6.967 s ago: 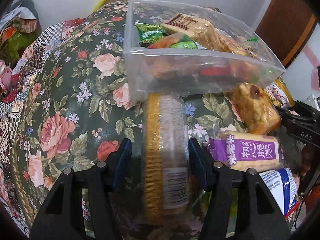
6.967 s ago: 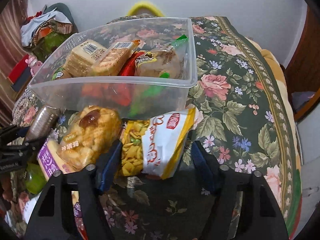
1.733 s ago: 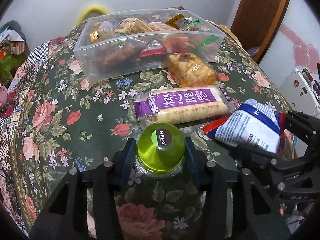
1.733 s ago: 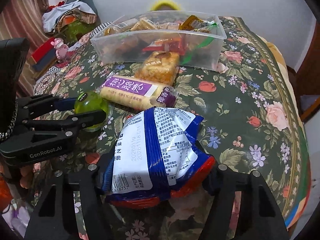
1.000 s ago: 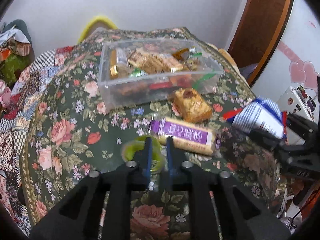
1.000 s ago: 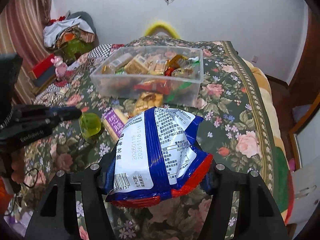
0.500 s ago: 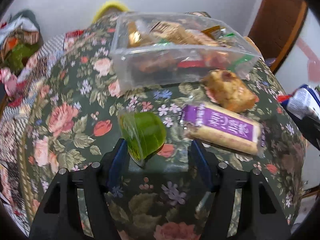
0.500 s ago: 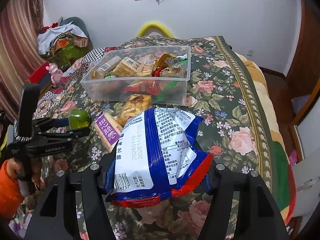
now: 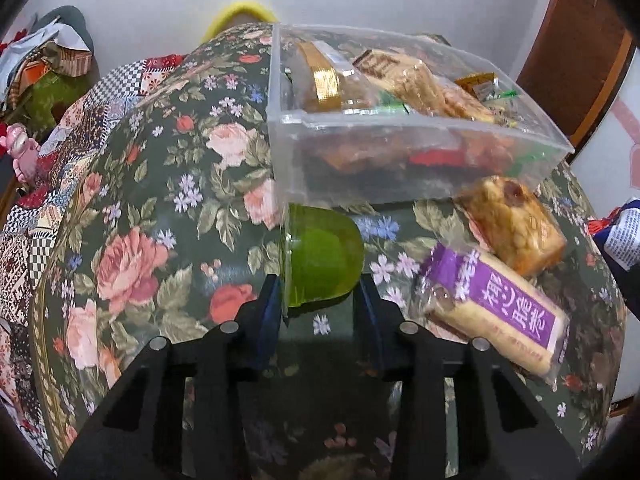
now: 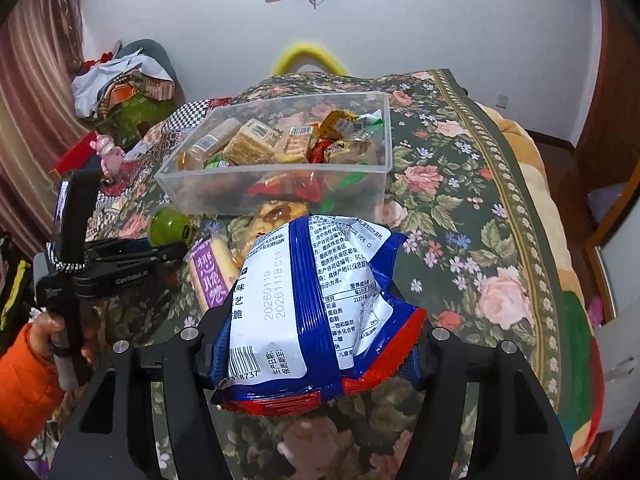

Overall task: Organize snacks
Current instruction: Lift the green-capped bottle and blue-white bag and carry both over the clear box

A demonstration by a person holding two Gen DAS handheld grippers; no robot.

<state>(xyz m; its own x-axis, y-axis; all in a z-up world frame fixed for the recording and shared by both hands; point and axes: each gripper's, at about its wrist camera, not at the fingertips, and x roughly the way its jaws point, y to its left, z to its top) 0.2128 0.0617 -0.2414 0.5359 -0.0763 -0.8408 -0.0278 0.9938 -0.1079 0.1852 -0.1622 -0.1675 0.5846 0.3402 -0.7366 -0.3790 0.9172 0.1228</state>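
green jelly cup (image 9: 322,258), purple wrapper (image 9: 508,304), dark floral tablecloth (image 9: 132,248) (pink roses).

Lighting: soft, even indoor light from overhead; white wall (image 10: 440,20) brightest, colours slightly muted.
Shadows: faint, diffuse, darkest under the left tool (image 9: 320,300).
Glare: pale sheen on the clear bin (image 9: 400,128) rim and the blue-white packet (image 10: 312,300).
Distortion: strong fisheye bowing; black vignette in all 4 corners.
Blur: slight smear in the left wrist view; right wrist view sharper.
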